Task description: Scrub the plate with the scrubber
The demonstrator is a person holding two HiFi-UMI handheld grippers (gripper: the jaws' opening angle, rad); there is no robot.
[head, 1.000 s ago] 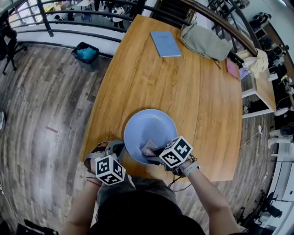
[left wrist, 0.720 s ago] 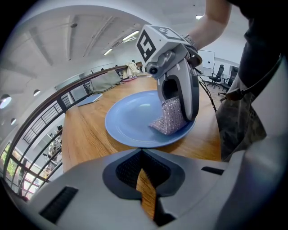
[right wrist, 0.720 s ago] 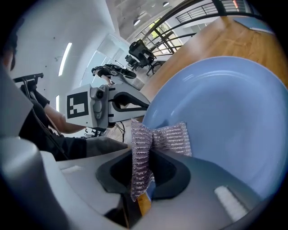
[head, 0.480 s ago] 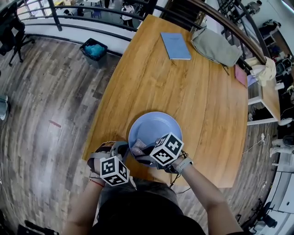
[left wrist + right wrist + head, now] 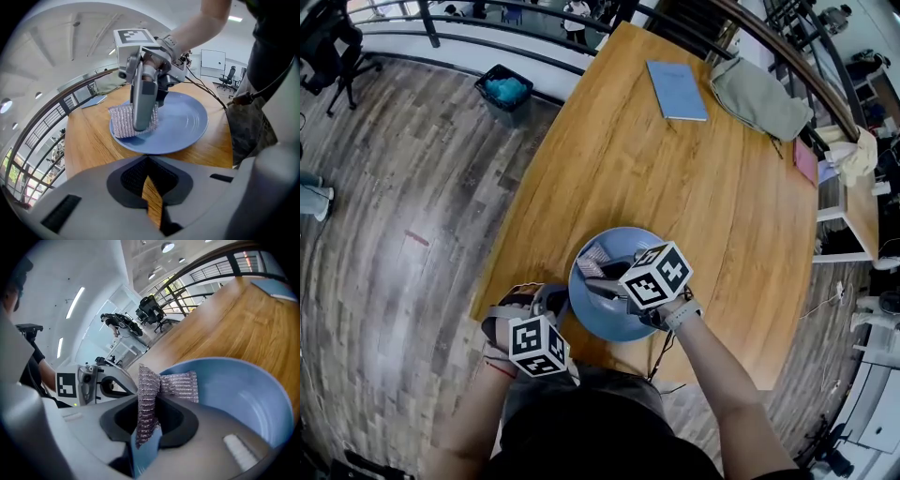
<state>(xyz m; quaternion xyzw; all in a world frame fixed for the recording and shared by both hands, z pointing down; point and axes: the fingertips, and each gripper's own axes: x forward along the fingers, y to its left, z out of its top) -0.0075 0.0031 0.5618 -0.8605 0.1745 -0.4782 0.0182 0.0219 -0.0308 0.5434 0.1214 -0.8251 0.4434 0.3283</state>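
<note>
The scrubber [image 5: 593,255] has swept off the plate's near rim and now sits up on its far-left part, carried there by the right gripper [image 5: 605,279], while the left gripper [image 5: 546,305] has stayed put at the near-left rim! From the head view, the blue plate [image 5: 609,323] lies close to the near edge of the table [image 5: 675,178], towards its left corner, so there is little wood on the near side and a wide bare stretch beyond it, running up to a notebook [image 5: 677,90] and a grey bag [image 5: 759,98] at the far end. A bin [image 5: 508,92] stands on the floor off the table's far-left edge. The count: one plate, one scrubber, two grippers, one notebook, one bag, one bin. Over to the left gripper view: its jaws are drawn together with nothing between them, only a sliver of tabletop showing through, and the plate lies just ahead of them. The right gripper comes down onto the plate's left part with the silvery scrubber pressed under it. Now the right gripper view: the jaws are clamped on the scrubber, one fold pinched upright between them and the rest spread on the plate's surface, with the plate's rim curving round to the right and bare wood beyond it.
</note>
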